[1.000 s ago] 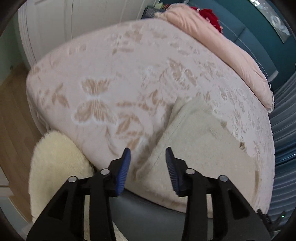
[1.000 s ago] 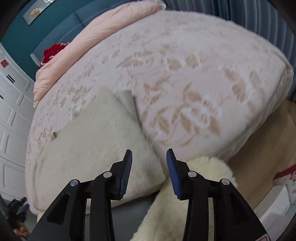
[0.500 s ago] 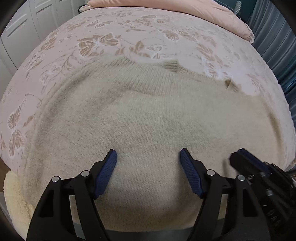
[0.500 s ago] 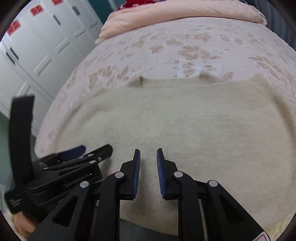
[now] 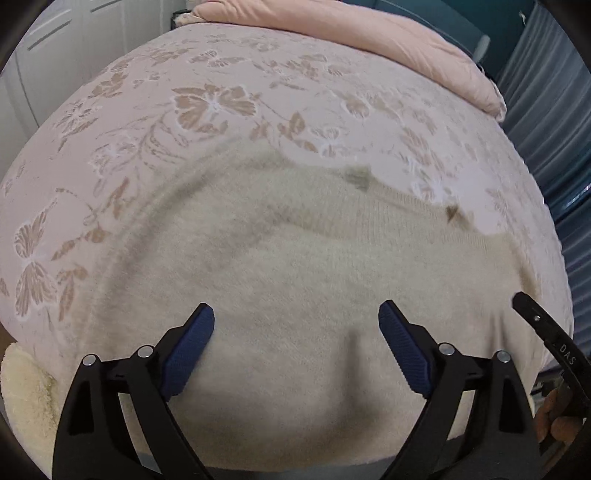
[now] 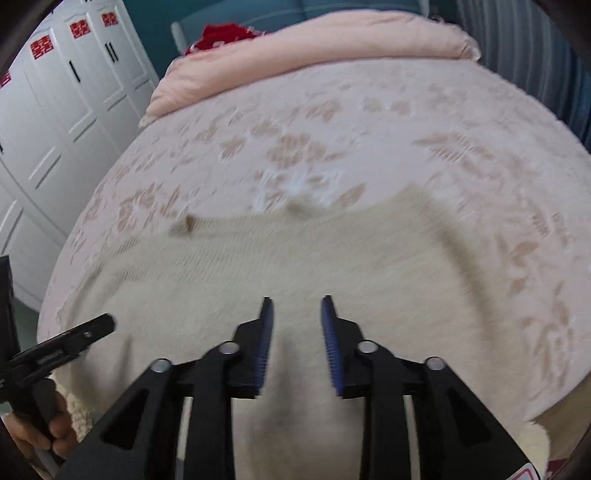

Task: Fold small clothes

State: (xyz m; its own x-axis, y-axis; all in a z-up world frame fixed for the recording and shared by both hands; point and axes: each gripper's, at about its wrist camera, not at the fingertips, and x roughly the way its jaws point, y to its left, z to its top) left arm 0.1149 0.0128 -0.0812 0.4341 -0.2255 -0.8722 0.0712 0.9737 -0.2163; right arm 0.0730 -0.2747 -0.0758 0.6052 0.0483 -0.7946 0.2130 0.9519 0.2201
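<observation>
A cream knit sweater [image 5: 295, 258] lies spread flat on the floral bedspread [image 5: 207, 107], its ribbed edge toward the far side. My left gripper [image 5: 296, 313] hovers over the sweater's near part, jaws wide and still opening, its blue pads [image 5: 188, 347] pressing on nothing. In the right wrist view the same sweater [image 6: 332, 258] fills the middle. My right gripper [image 6: 297, 306] stands over it with its jaws partway apart and opening, above a low ridge of fabric that they do not pinch. Each gripper shows at the edge of the other's view: right gripper [image 5: 546, 332], left gripper [image 6: 66, 347].
A folded pink quilt [image 6: 314, 40] lies across the head of the bed, with something red [image 6: 221, 35] behind it. White wardrobe doors [image 6: 55, 103] stand to the left and blue curtains [image 5: 546, 110] to the right. A fluffy cream rug [image 5: 22, 387] lies below the bed's near edge.
Both grippers swung from the bed's corner to over the middle of the sweater. The left jaws spread steadily wider. The right jaws narrowed almost shut, then opened again.
</observation>
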